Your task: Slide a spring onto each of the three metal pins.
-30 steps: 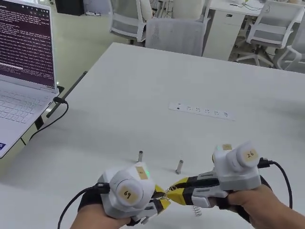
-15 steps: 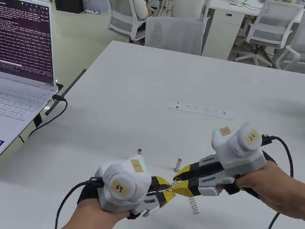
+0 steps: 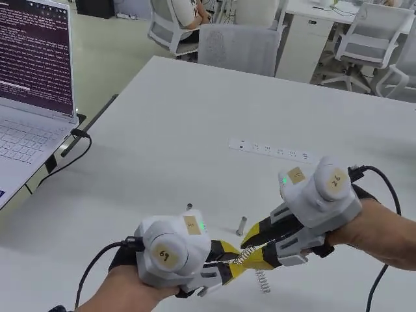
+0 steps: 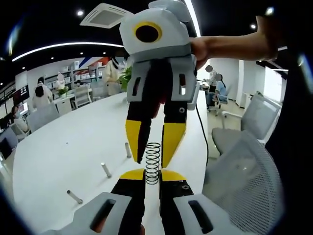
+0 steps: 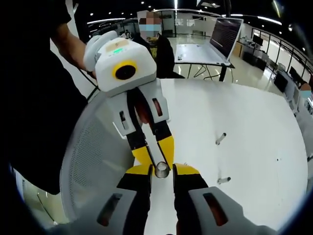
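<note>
A short steel spring (image 4: 153, 164) is pinched at its near end by my left gripper (image 4: 152, 175). Its far end sits between the yellow tips of my right gripper (image 5: 162, 170), where it looks like a ring seen end-on (image 5: 162, 170). In the head view the two grippers meet tip to tip low over the table, left gripper (image 3: 229, 259) and right gripper (image 3: 250, 250), with the spring (image 3: 243, 255) bridging them. Two metal pins stand upright just beyond, one (image 3: 190, 207) on the left and one (image 3: 242, 225) near the right gripper. A second spring (image 3: 261, 279) lies on the table under the right gripper.
A white power strip (image 3: 273, 151) lies farther back on the white table (image 3: 195, 117). An open laptop (image 3: 32, 78) and its cable (image 3: 71, 153) are at the left edge. Office chairs (image 3: 237, 49) stand beyond the far edge. A third pin (image 4: 74, 197) lies on the table.
My right gripper has risen and rolled, its body now higher and tilted. The left gripper has stayed low, and the spring stays between the two sets of tips.
</note>
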`<state>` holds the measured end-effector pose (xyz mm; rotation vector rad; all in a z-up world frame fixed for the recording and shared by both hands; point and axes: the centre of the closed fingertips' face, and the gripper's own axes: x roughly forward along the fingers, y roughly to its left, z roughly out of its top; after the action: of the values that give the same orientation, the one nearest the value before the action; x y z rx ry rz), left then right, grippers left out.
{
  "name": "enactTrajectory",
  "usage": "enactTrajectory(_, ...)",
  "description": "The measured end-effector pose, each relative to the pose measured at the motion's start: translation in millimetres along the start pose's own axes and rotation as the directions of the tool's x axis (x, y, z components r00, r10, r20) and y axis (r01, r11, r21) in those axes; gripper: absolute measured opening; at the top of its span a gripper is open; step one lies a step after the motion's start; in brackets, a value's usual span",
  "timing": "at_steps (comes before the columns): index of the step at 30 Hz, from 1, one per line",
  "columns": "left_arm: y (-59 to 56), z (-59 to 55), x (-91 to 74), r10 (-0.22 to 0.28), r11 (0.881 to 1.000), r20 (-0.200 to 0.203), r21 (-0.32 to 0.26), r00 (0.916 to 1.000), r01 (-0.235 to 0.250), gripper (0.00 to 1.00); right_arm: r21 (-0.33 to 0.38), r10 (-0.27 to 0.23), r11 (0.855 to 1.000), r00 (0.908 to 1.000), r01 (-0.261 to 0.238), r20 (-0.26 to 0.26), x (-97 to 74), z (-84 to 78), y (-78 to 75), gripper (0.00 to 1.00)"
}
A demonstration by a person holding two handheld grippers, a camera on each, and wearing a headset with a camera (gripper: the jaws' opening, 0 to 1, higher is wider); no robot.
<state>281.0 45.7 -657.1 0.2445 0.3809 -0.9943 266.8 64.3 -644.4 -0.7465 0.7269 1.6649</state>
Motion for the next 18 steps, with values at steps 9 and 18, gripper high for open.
enactTrajectory(9,-2.9,-0.2,-1.0,-0.020,1.000,-0.005,0.016,0.9998,0.020,0.02,-0.066,0.027,0.997,0.9984,-0.031,-0.048,6.0,-2.5,3.7,0.09)
enactTrajectory(18,-3.0,-2.3,-2.3,-0.028,0.999,-0.014,0.031,0.9995,0.029,0.02,-0.116,0.040,0.992,0.9964,-0.048,-0.075,7.5,-3.5,4.7,0.09)
